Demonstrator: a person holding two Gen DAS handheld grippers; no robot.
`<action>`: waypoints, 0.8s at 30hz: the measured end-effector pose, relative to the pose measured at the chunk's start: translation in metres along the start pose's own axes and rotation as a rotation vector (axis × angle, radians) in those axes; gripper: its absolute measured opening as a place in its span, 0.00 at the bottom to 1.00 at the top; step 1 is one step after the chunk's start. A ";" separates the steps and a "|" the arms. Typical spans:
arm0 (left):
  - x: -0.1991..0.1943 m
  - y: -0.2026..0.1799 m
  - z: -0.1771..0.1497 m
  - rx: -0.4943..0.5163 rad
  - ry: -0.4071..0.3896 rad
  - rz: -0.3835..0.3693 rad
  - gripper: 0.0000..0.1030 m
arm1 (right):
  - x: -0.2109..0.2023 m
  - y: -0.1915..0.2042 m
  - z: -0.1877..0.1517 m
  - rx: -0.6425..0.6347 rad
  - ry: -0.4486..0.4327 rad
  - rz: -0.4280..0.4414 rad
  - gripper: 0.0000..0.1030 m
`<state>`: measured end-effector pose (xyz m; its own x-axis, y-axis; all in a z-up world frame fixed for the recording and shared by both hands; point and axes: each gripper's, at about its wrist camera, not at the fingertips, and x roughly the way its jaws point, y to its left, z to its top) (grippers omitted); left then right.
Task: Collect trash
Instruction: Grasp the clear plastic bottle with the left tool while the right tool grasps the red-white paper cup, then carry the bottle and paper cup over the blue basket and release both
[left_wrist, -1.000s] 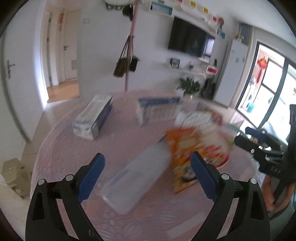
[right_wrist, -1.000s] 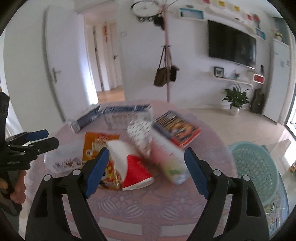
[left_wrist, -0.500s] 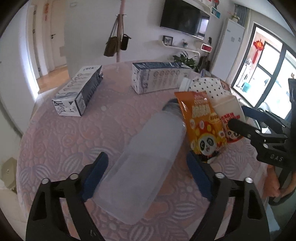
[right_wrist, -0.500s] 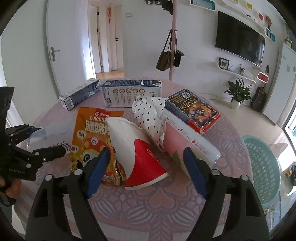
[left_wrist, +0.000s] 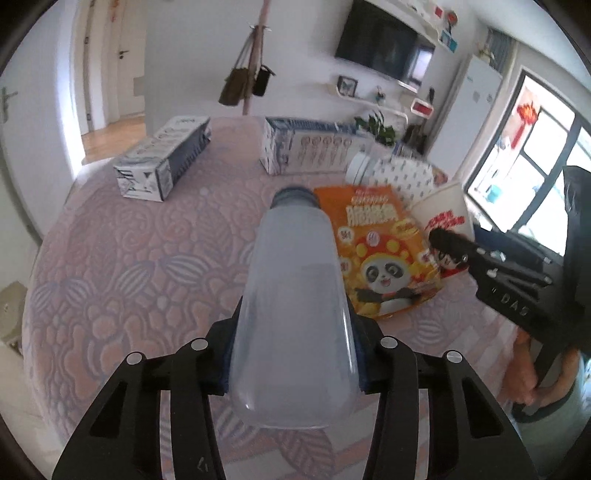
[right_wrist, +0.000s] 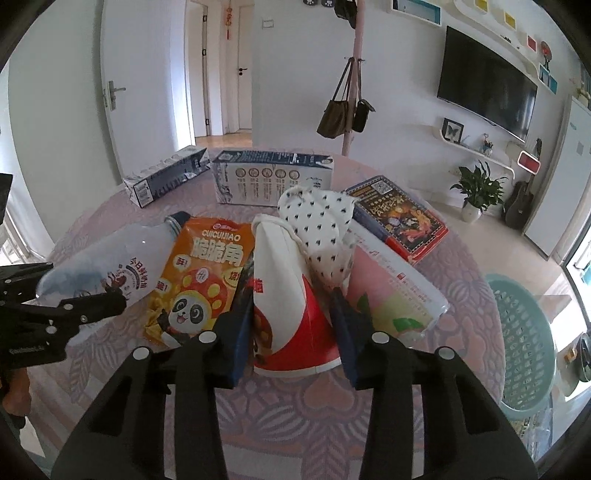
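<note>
The left gripper (left_wrist: 293, 345) is grasping the plastic bottle (left_wrist: 295, 291) — its pads are hidden; the right gripper (right_wrist: 291, 325) is clenching the paper cup (right_wrist: 286, 295) — the far end is covered.

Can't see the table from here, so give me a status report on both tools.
Left tool shut on bottle. Right tool shut on cup. Snack bag lies between them; basket beside table.

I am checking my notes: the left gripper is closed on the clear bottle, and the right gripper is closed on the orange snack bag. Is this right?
Not quite. The left gripper is closed on the clear bottle, but the right gripper is closed on the red and white paper cup, not the orange snack bag beside it. The right wrist view shows this.
</note>
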<state>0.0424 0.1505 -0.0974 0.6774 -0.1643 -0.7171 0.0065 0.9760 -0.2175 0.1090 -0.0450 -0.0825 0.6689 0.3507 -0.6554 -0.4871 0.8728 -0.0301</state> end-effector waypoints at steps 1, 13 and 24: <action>-0.004 0.000 0.001 -0.006 -0.014 -0.005 0.43 | -0.004 -0.001 0.001 0.001 -0.009 0.001 0.35; -0.051 -0.027 0.029 -0.019 -0.207 -0.057 0.43 | -0.059 -0.010 0.020 0.018 -0.142 0.024 0.35; -0.055 -0.082 0.074 0.061 -0.299 -0.161 0.43 | -0.108 -0.059 0.039 0.093 -0.244 -0.052 0.35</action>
<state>0.0595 0.0898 0.0091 0.8495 -0.2763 -0.4495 0.1686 0.9494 -0.2650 0.0876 -0.1206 0.0194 0.8127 0.3666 -0.4529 -0.4028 0.9151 0.0181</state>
